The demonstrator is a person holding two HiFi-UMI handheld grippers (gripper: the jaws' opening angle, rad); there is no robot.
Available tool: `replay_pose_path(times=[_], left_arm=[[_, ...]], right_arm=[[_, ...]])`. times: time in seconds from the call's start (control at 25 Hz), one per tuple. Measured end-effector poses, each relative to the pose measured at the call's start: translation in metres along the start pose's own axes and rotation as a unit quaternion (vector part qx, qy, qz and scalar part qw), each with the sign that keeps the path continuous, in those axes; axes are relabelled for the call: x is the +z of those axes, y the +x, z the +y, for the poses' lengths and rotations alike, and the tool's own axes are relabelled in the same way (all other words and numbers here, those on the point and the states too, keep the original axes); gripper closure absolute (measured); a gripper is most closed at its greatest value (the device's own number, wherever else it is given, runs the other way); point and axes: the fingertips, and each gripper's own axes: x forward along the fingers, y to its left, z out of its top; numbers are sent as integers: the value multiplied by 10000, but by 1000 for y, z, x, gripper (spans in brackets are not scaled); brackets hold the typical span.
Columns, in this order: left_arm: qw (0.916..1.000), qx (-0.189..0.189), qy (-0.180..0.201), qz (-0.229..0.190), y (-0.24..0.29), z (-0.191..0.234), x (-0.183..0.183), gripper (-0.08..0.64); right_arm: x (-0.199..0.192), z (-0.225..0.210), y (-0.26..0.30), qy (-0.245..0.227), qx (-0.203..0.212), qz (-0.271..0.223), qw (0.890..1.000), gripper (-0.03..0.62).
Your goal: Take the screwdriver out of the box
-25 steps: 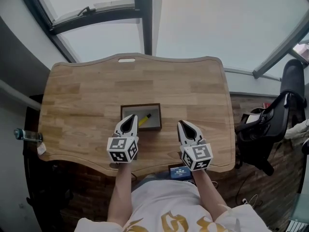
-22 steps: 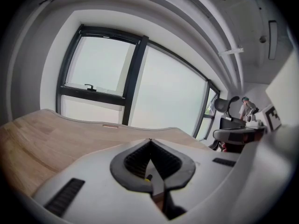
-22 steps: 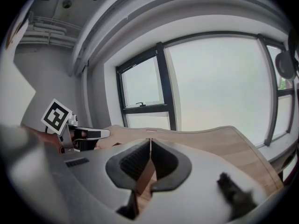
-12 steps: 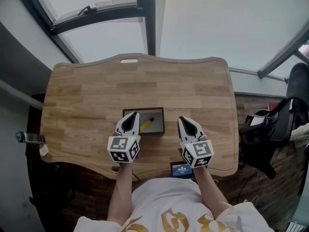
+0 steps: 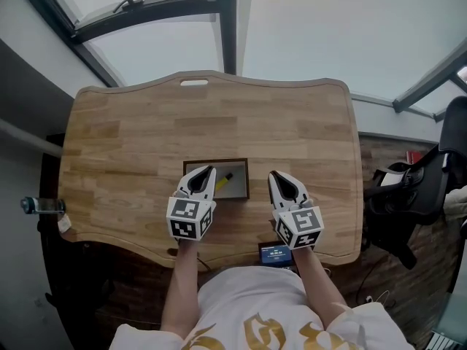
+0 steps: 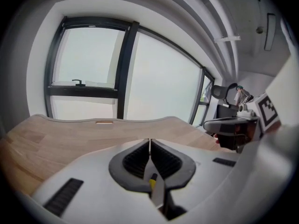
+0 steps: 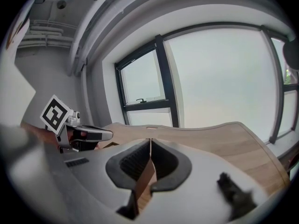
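Observation:
A shallow dark-rimmed box [image 5: 235, 162] lies on the wooden table [image 5: 131, 137], near its front edge. Inside it is a screwdriver [image 5: 223, 179] with a yellow handle and a black end. My left gripper [image 5: 209, 170] is shut and empty, its tips over the box's left part, just left of the screwdriver. In the left gripper view the jaws [image 6: 149, 141] meet, and a sliver of the yellow screwdriver [image 6: 152, 183] shows below them. My right gripper [image 5: 273, 174] is shut with nothing in it, to the right of the box, its jaws [image 7: 150, 141] touching.
A bottle [image 5: 40, 205] sticks out at the table's left edge. A small device with a lit screen [image 5: 276, 254] sits at the front edge by the person's body. A black chair [image 5: 416, 188] stands to the right. Windows lie beyond the table's far edge.
Both grippers have edged forward over the table. The left one now reaches further over the box, closer to the screwdriver. Both jaws stay shut.

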Motion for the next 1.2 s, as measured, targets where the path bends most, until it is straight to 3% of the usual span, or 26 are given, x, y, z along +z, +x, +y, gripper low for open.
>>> replay_pose_path(times=[0.28,0.6,0.8,1.04,1.2], left_arm=[[9961,-297,326,770,21,-8,-27,545],[9839,-505,640,1587,36,-7,-55,543],[9739,-667,684,2061,42,-6,-74,473],[9548,-829,996,2677,49,-7,-89,446],[9385,-953,994,3166,55,-11,-103,423]], right_arm=[[-12,-6,13,56,84,169,9998,560],[-23,-6,33,124,228,362,9990,560],[-30,-6,45,137,312,475,9983,560],[-39,-11,56,188,358,606,9973,560],[-46,-15,61,237,350,689,9967,560]])
